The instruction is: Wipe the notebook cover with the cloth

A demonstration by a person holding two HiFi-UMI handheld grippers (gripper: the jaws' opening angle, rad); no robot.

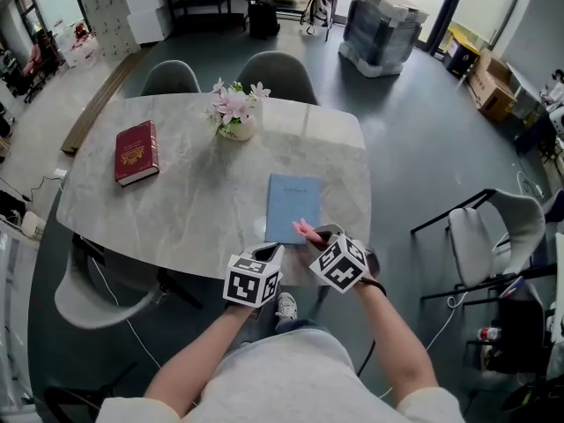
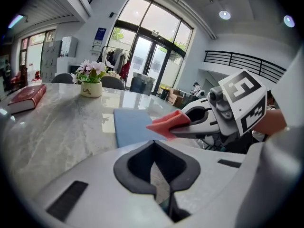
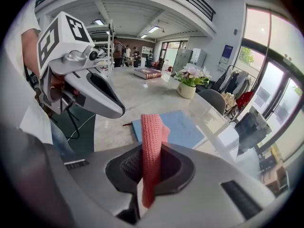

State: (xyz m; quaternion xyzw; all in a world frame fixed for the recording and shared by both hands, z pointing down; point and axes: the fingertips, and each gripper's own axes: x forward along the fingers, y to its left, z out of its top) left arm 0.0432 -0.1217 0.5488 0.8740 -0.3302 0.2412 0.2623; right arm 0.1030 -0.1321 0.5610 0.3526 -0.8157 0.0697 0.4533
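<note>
Black-padded fingers of the left gripper (image 2: 153,143) are held together on nothing, near the 7 o'clock corner of the blue notebook (image 1: 293,203), which could be pinned there. Pink cloth (image 3: 151,141) is clamped in the right gripper (image 1: 308,233) over the near edge; it is best flattened and drawn toward 12 o'clock. On the marble worktop (image 1: 194,210), a red book (image 1: 137,152) at 10 o'clock and a flower pot (image 1: 236,120) at 11 are well apart; nothing is blocked.

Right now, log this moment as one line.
right gripper: shut on cloth | left gripper: jaws shut, empty | notebook: flat on table, cloth over near corner
</note>
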